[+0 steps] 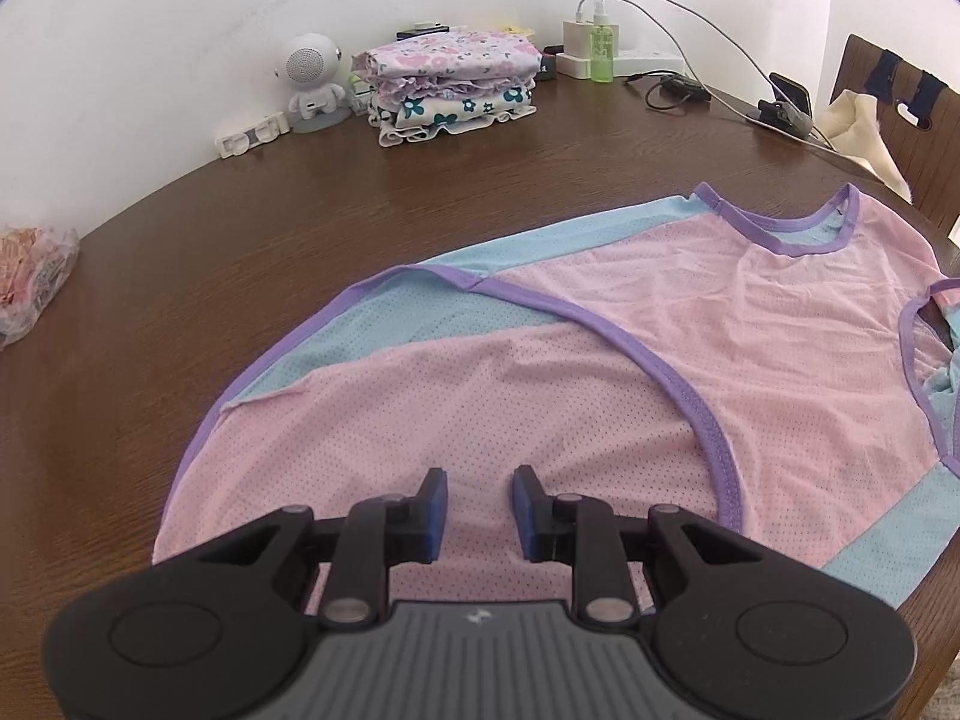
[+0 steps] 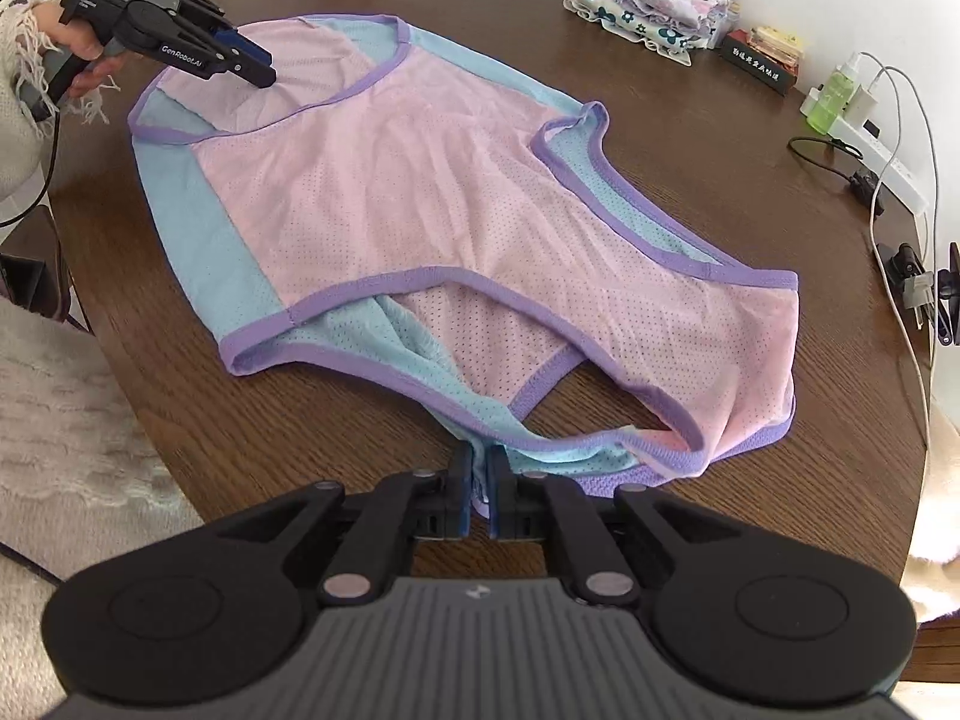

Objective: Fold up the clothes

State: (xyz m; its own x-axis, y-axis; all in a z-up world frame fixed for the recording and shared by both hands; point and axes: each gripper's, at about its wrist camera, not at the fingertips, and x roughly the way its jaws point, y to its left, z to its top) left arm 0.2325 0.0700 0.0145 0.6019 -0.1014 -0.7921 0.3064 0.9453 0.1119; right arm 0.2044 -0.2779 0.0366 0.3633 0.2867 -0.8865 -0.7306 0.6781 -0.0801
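Note:
A pink and light-blue mesh vest with purple trim (image 1: pixel 570 372) lies spread on the brown wooden table (image 1: pixel 240 228). My left gripper (image 1: pixel 478 495) is open and empty just above the vest's pink hem end. In the right wrist view the vest (image 2: pixel 456 204) stretches away from me, and the left gripper (image 2: pixel 258 69) hovers over its far end. My right gripper (image 2: pixel 478 480) is shut on the vest's shoulder strap (image 2: pixel 480 420) at the near end.
A stack of folded floral clothes (image 1: pixel 447 84) sits at the back by the wall, with a white robot speaker (image 1: pixel 312 81), a green bottle (image 1: pixel 603 51), a power strip and cables (image 2: pixel 888 180). A chair (image 1: pixel 900 120) stands at the right. A plastic bag (image 1: pixel 36 276) lies left.

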